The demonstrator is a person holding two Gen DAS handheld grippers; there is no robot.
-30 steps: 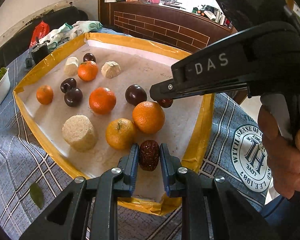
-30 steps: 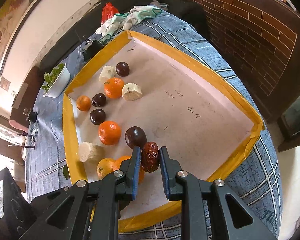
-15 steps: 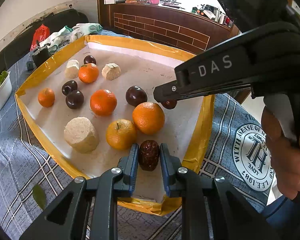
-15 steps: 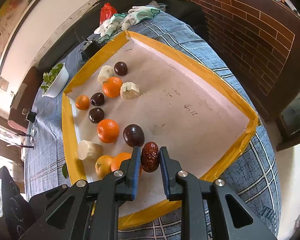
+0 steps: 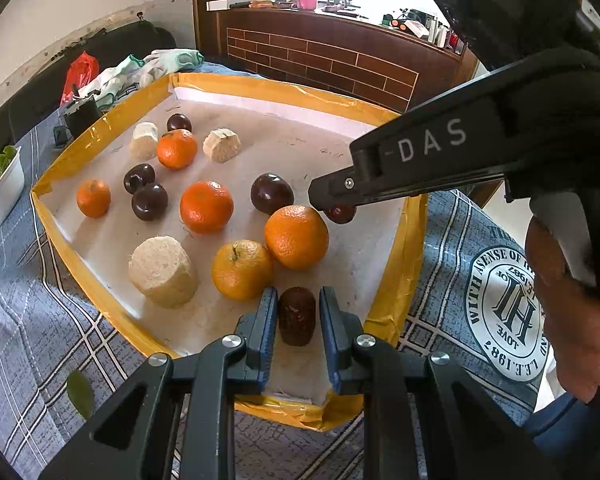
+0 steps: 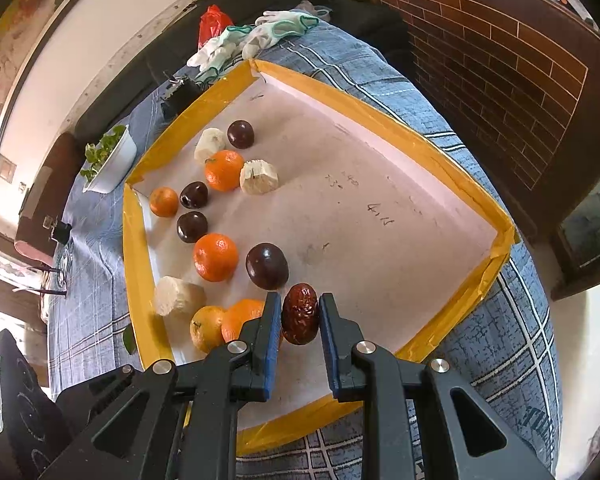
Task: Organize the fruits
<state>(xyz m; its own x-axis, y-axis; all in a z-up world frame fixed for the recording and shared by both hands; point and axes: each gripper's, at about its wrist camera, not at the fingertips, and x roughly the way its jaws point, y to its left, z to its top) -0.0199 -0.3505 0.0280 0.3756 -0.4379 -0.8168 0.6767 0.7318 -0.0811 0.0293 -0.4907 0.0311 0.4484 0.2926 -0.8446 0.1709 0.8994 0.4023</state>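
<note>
A shallow tray with a yellow taped rim (image 5: 404,264) (image 6: 134,260) lies on a blue checked cloth. On it lie several oranges (image 5: 296,238) (image 6: 215,257), dark plums (image 5: 272,199) (image 6: 267,266) and pale fibrous chunks (image 5: 163,272) (image 6: 179,295). My left gripper (image 5: 298,312) is shut on a dark red date (image 5: 297,316) over the tray's near corner, just in front of two oranges. My right gripper (image 6: 300,314) is shut on a second wrinkled red date (image 6: 300,316), beside the big plum. In the left wrist view the right gripper (image 5: 336,208) reaches in from the right with its date (image 5: 340,215) under the tip.
A white bowl of greens (image 5: 0,188) (image 6: 108,160) stands left of the tray. Gloves (image 5: 160,66) and a red bag (image 5: 78,74) lie behind it. A person's hand (image 5: 572,308) holds the right gripper. A brick-faced counter (image 6: 500,60) runs along the right.
</note>
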